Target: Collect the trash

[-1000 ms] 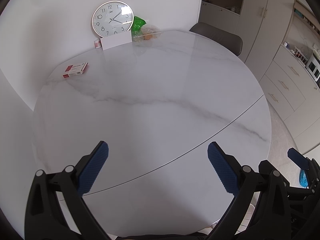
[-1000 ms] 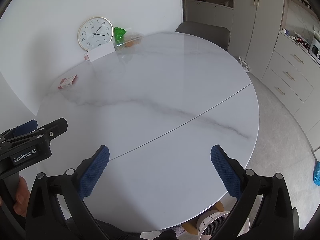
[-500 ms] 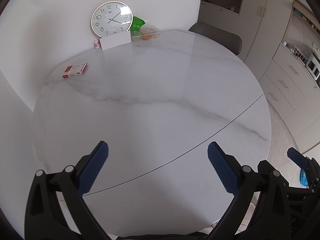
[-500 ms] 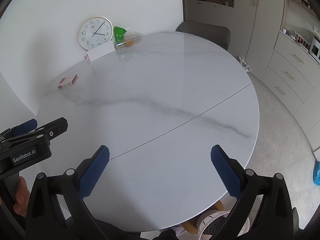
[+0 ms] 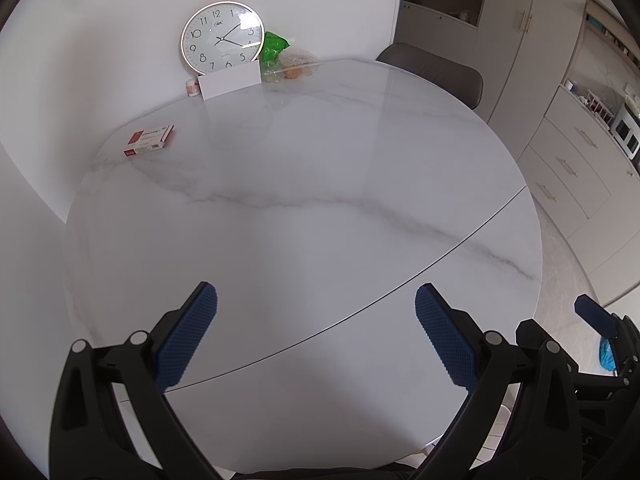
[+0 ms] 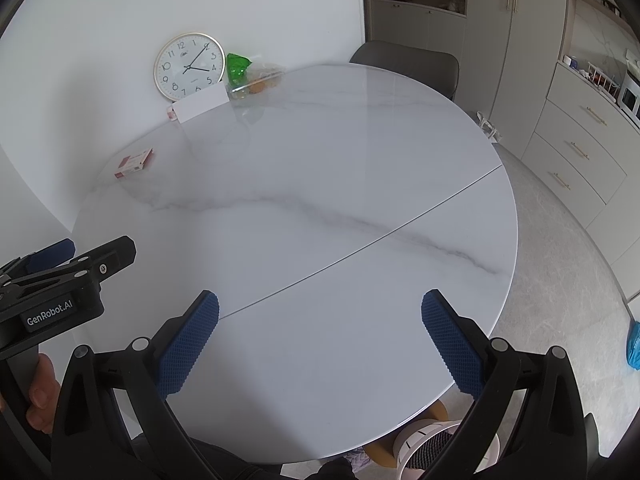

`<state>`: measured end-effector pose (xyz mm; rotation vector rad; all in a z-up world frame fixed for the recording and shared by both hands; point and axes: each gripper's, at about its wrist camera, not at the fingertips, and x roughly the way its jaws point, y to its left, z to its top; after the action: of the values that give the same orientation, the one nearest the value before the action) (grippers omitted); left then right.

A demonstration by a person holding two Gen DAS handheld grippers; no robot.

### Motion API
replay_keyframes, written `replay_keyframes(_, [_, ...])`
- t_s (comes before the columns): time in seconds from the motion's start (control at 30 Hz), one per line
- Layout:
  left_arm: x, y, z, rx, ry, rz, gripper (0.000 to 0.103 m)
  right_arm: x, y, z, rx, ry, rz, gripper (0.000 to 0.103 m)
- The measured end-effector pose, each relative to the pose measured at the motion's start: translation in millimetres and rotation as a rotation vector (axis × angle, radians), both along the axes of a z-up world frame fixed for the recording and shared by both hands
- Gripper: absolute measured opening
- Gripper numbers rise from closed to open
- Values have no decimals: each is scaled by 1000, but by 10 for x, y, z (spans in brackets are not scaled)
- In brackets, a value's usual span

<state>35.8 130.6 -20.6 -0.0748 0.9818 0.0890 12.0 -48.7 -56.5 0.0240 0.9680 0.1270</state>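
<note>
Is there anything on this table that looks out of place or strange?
Yes: a wall clock stands on the round table, leaning against the wall instead of hanging. A white card leans in front of it. Beside it lies a crumpled green and clear plastic bag. Nothing looks spilled or broken.

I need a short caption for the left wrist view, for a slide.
Open left gripper above a round marble table; clock, green bag and red-white box at the far edge.

We see a round white marble table with grey veins and a thin seam across its near part. At its far edge stand a wall clock, a white card, a small pink-capped bottle and green and clear plastic bags; a red-and-white box lies flat near the left rim.
</note>
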Motion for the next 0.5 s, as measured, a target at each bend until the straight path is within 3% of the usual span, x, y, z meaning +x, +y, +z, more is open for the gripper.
replay_keyframes(0.3, [14,3,-15,-41,8,-15,95,3,-5,2,0,0,-1,101])
replay_keyframes(0.5, [-10,-5,26,-15,-14,-2,95,0,-3,3,0,-1,-1,101])
